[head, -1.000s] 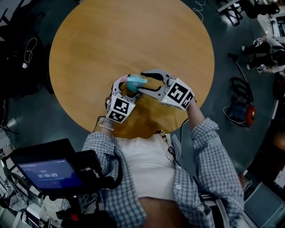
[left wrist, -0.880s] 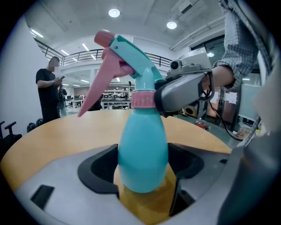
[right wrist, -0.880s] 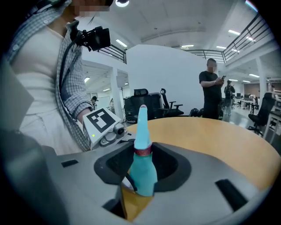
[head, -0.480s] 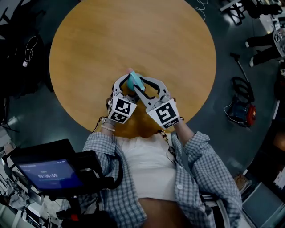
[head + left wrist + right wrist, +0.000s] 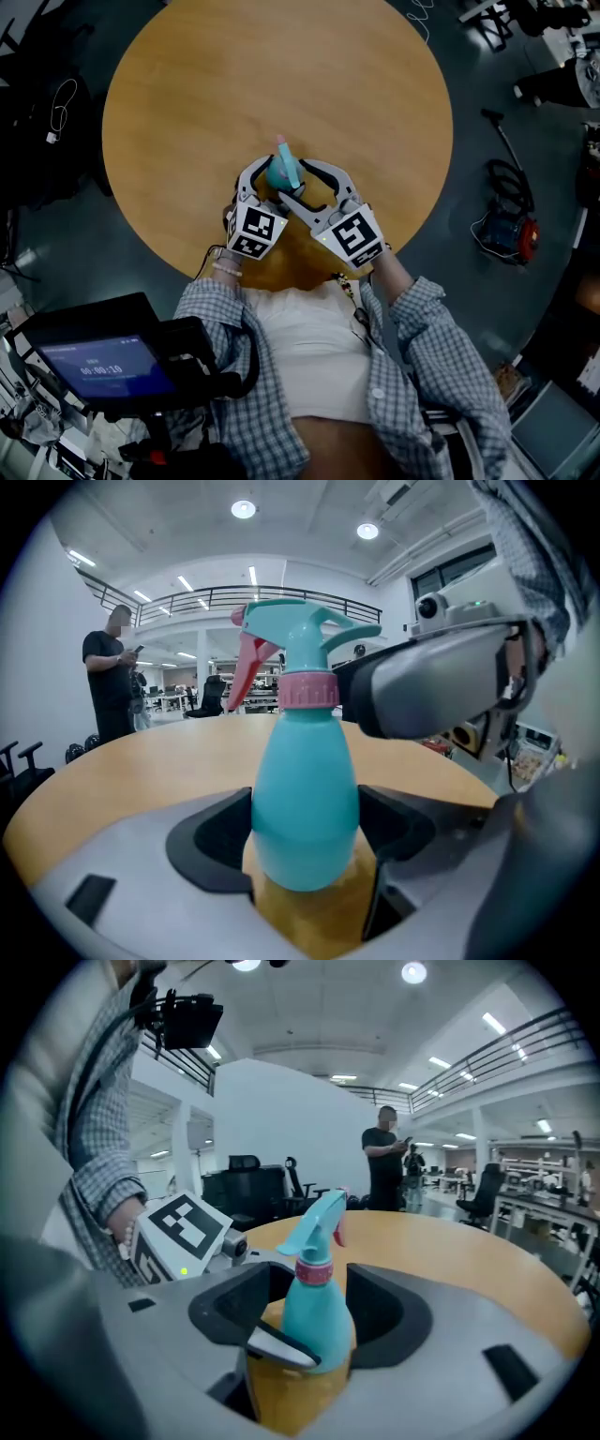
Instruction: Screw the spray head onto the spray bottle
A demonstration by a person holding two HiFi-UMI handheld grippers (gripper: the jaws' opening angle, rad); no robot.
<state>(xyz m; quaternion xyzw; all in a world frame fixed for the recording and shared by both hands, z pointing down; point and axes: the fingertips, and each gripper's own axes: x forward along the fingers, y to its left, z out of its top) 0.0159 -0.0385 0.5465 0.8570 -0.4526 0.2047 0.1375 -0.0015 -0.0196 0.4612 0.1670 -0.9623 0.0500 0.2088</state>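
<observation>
A teal spray bottle (image 5: 281, 174) stands upright on the round wooden table (image 5: 187, 84), near its front edge. Its teal spray head (image 5: 300, 635) with a pink trigger sits on the pink collar (image 5: 309, 690). My left gripper (image 5: 265, 185) is shut on the bottle's body (image 5: 305, 799), with a pad pressing each side. My right gripper (image 5: 298, 185) comes in from the right at neck height. Its jaws have just been opening and now stand open round the bottle (image 5: 317, 1312), the pads slightly apart from it. One right finger (image 5: 431, 682) shows beside the collar.
The bottle stands close to the table's near edge (image 5: 281, 281). A person (image 5: 384, 1171) stands beyond the far side. Cables and a red and black machine (image 5: 511, 236) lie on the floor at the right. A screen device (image 5: 98, 361) hangs at lower left.
The right gripper swung from the bottle's right side round toward the person's body, closed, then opened again. The spray head's nozzle turned from pointing right to pointing away. The left gripper stayed put.
</observation>
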